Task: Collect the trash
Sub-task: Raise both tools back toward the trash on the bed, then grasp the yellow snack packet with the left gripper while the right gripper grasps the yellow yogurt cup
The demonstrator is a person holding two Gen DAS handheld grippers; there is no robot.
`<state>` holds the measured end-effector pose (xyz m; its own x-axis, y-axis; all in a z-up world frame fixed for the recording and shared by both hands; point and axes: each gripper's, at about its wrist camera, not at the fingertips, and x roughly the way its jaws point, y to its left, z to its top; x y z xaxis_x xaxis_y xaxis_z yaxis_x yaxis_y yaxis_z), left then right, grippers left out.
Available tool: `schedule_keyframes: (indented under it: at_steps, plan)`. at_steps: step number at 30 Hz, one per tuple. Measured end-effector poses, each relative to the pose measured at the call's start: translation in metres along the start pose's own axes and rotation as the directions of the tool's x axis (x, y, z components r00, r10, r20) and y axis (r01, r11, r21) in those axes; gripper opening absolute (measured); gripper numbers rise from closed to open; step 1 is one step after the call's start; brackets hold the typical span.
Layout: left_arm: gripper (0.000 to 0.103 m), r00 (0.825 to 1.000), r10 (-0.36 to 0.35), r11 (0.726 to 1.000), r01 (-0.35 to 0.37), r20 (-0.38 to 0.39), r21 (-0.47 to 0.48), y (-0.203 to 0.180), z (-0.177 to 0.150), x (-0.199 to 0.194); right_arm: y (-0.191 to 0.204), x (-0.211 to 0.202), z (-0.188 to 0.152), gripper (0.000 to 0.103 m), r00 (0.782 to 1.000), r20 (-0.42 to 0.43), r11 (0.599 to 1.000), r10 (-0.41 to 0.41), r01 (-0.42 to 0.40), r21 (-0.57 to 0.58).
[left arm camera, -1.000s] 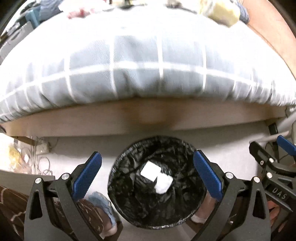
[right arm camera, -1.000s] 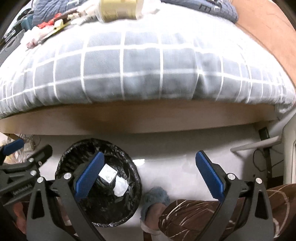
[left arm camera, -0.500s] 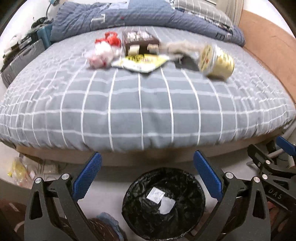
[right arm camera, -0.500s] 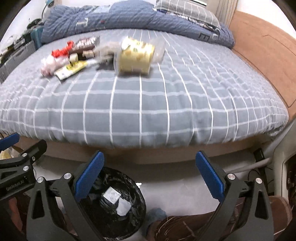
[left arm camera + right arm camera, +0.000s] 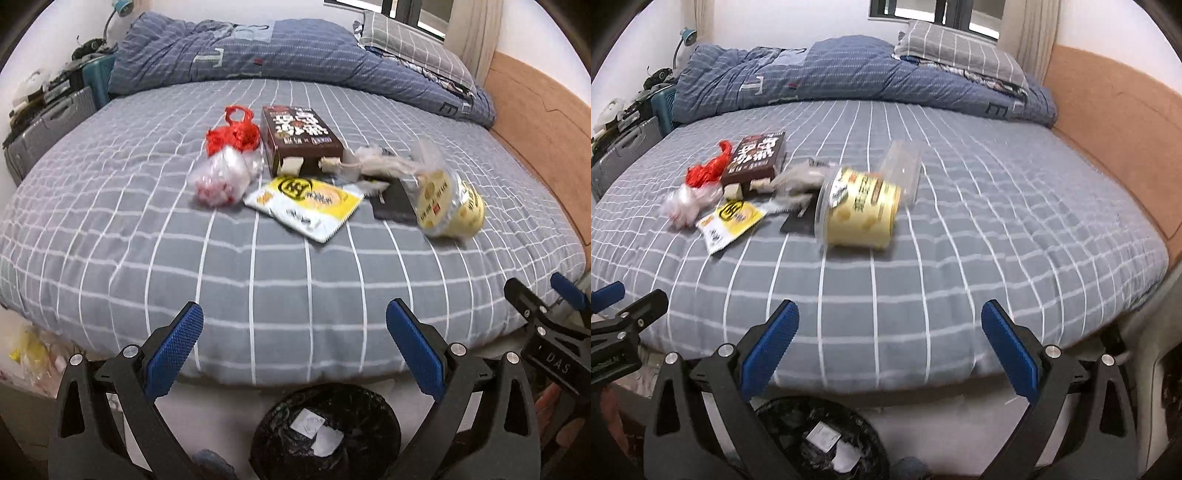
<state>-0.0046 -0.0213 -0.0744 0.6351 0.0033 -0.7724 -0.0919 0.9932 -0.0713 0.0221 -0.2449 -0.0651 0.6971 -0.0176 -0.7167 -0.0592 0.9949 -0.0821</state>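
Both grippers, left gripper (image 5: 294, 347) and right gripper (image 5: 890, 347), gape empty; approach the noodle cup (image 5: 858, 214) sideways, clamping its rim gently

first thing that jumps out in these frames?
The cluster of trash in the middle of the grey checked bed: a yellow instant-noodle cup on its side, a brown box, a yellow-and-white snack packet and a red plastic bag. Below the bed edge stands a black-lined bin with white scraps inside, framed by the open left gripper and right gripper, both empty.
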Motion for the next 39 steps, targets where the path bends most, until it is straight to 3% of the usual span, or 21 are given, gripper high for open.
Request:
schedule_keyframes:
  at_steps: [10,28,32,36,39]
  plan:
    - [0.097,0.999,-0.024,0.999,0.025,-0.021,0.037,-0.006,0.04,0.049,-0.002,0.038,0.046,0.095,1.0,0.01,1.0,0.008,-0.008,0.02]
    - [0.097,0.998,0.024,0.99,-0.016,-0.058,0.138,-0.031,0.077,0.12,0.011,0.088,0.072,0.095,0.999,-0.03,1.0,0.023,-0.023,-0.002]
    - [0.097,0.997,0.039,0.989,-0.029,-0.067,0.144,-0.032,0.08,0.133,0.011,0.085,0.077,0.095,1.0,-0.01,0.999,-0.012,0.012,0.032]
    - [0.097,0.996,0.046,0.989,-0.035,-0.072,0.147,-0.033,0.081,0.139,0.006,0.093,0.08,0.095,0.999,-0.042,0.998,-0.008,0.011,0.065]
    - [0.097,0.996,0.034,0.992,-0.023,-0.085,0.126,-0.031,0.081,0.144,0.011,0.088,0.081,0.095,0.998,-0.02,0.997,-0.067,0.068,0.032]
